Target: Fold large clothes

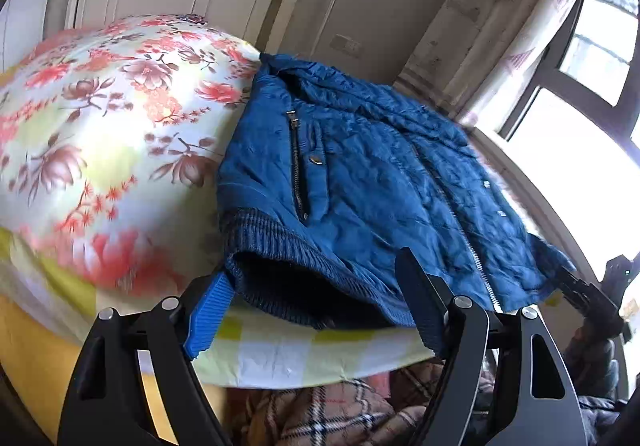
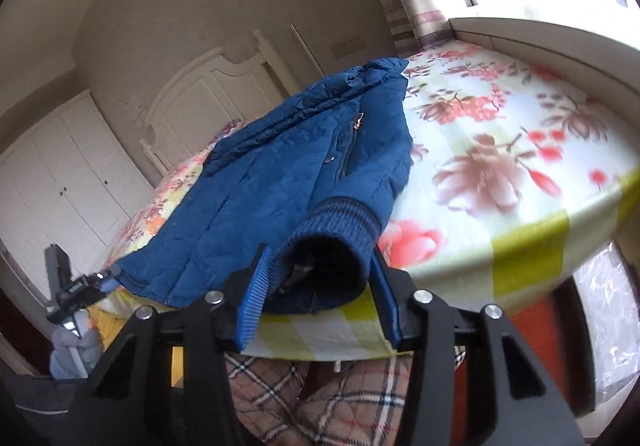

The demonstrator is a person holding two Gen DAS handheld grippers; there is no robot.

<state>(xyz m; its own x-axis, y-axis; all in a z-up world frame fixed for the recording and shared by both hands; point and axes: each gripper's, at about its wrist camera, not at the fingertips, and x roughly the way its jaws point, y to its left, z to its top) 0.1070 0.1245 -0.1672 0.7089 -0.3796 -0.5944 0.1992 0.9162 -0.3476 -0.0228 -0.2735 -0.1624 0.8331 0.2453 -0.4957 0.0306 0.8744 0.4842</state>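
floral-sheeted bed by a bright window; blue jacket on it. left claw wide around its hem; right claw narrower, straddling the ribbed cuff.

The jacket is crinkled, quilted blue cloth with a slight sheen, ribbed knit hem and metal zips. The bedsheet is smooth flowered cloth. Each tool is matt black plastic with ribbed blue pads.
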